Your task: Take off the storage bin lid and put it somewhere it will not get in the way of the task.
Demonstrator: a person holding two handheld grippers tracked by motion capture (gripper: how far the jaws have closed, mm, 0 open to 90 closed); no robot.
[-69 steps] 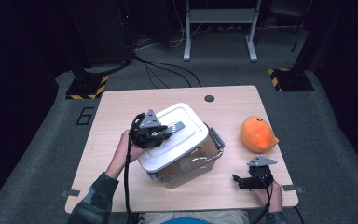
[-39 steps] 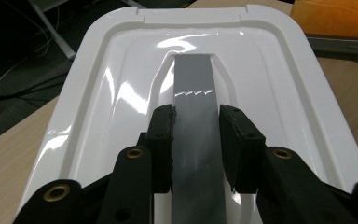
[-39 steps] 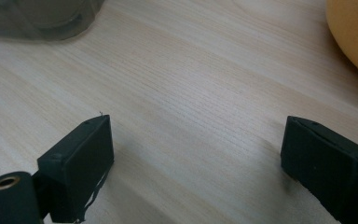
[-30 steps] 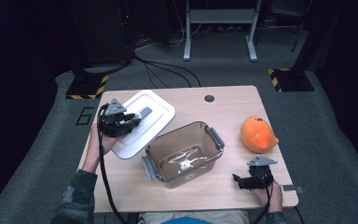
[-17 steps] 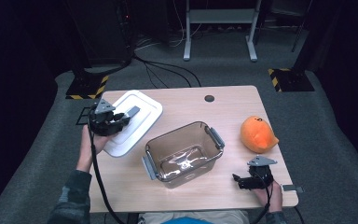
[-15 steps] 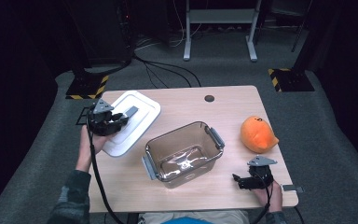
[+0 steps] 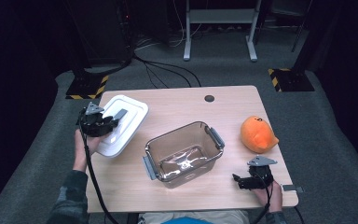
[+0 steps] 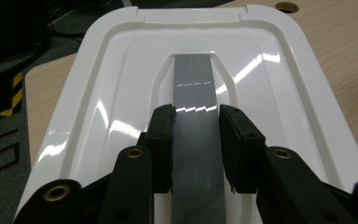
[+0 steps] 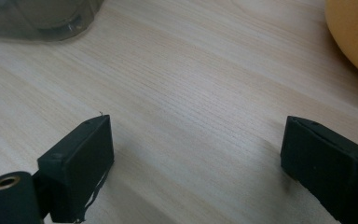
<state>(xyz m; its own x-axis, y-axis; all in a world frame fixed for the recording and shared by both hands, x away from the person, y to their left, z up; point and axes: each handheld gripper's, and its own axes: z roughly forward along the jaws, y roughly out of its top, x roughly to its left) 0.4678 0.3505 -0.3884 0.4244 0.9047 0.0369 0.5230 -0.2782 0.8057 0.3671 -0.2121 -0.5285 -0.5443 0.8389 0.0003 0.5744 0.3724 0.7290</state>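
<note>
A white lid [image 7: 131, 112] with a grey handle strip [image 8: 193, 79] lies at the left edge of the wooden table [image 7: 182, 102]. My left gripper [image 7: 114, 120] is shut on that strip, one jaw on each side of it [image 8: 196, 116]. The clear plastic container [image 7: 168, 140] stands uncovered in the middle of the table, with grey latches at both ends. An orange plush toy [image 7: 257, 134] sits at the right. My right gripper [image 7: 237, 179] rests near the front right corner, jaws wide apart over bare wood [image 9: 196, 140].
A round cable hole [image 7: 209, 98] sits near the table's far edge. The container's corner [image 9: 37, 14] and the orange toy [image 9: 354, 32] lie just beyond the right gripper. Dark floor, cables and stand legs surround the table.
The left gripper carried the lid off the container, leftward and down to the table's left edge. The right gripper has stayed in place.
</note>
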